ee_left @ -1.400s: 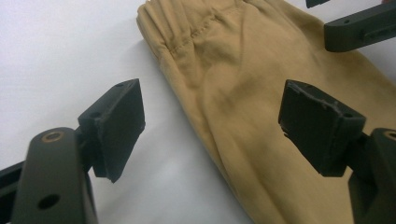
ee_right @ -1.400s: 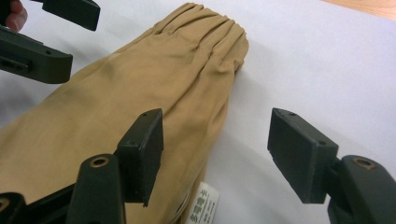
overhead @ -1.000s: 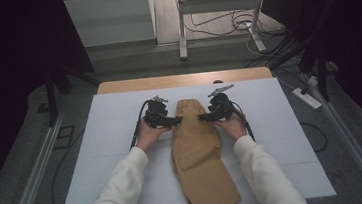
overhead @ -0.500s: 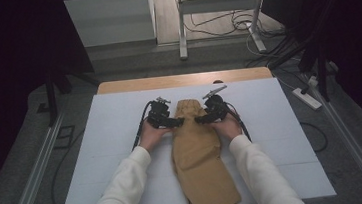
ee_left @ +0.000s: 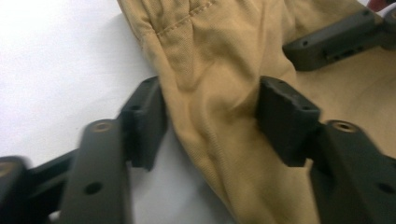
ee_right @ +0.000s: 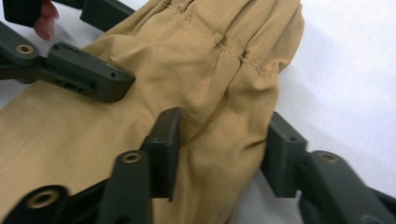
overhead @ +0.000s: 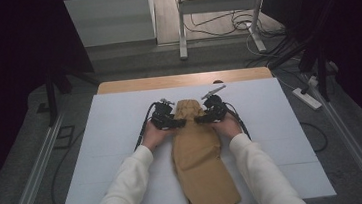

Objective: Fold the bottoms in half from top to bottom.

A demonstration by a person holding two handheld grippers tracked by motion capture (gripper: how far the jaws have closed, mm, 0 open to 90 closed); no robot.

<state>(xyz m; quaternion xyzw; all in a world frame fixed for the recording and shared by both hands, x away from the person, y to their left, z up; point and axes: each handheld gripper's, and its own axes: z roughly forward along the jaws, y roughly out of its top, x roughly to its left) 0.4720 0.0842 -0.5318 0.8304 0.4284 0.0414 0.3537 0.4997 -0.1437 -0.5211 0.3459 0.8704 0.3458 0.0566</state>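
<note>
A tan folded garment lies lengthwise on the white table, its gathered waistband end pointing away from the person. My left gripper sits at that end's left edge and my right gripper at its right edge. In the left gripper view the garment bunches into a ridge between the pads of my left gripper. In the right gripper view the garment is pinched the same way by my right gripper. Both pairs of jaws have just been closing on the cloth.
A wooden strip borders the table's far edge. Metal rails run along both sides of the table. A power strip and cables lie on the floor at the right, and a metal stand is behind the table.
The right hand has slid a little leftward onto the garment's top end. The left hand has kept its place.
</note>
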